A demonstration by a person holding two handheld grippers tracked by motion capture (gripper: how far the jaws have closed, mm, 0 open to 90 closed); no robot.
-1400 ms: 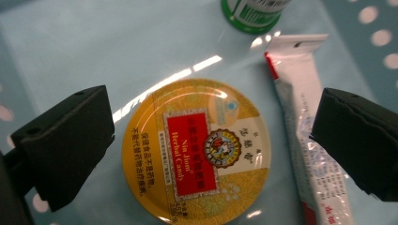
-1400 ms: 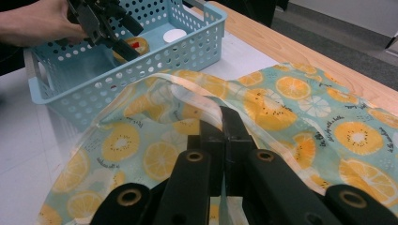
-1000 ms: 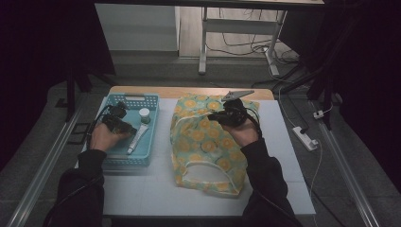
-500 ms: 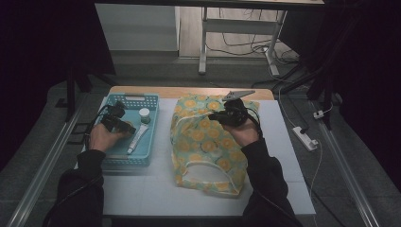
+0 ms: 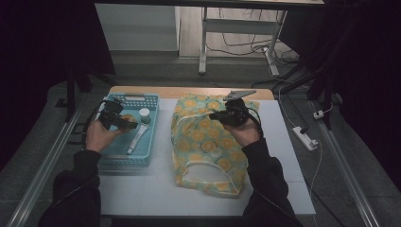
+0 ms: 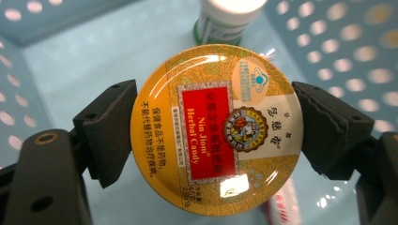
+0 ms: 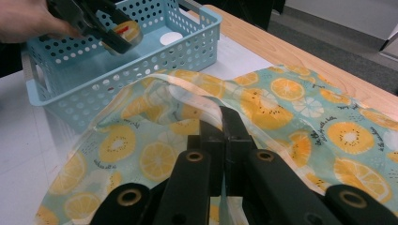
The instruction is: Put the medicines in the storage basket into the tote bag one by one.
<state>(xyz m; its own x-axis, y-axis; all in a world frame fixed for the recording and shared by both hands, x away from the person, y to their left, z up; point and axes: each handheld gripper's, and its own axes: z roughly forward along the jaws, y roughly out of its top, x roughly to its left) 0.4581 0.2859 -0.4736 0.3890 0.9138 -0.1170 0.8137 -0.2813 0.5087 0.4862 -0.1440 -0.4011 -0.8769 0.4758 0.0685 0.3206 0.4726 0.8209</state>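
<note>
round yellow herbal candy tin (image 6: 216, 129) held flat above the blue basket (image 5: 142, 153), beside the fruit-print bag (image 5: 205, 142).

The worktop (image 5: 142, 189) was white, with a strip of bare wood (image 5: 189, 91) along its far edge. Beyond that edge stood a metal-legged table (image 5: 203, 47) over wooden flooring — loose cables (image 5: 241, 45) lay beneath it. A white power strip (image 5: 305, 138) rested on the grey floor off the worktop's right edge. The room's sides were dark.
</note>
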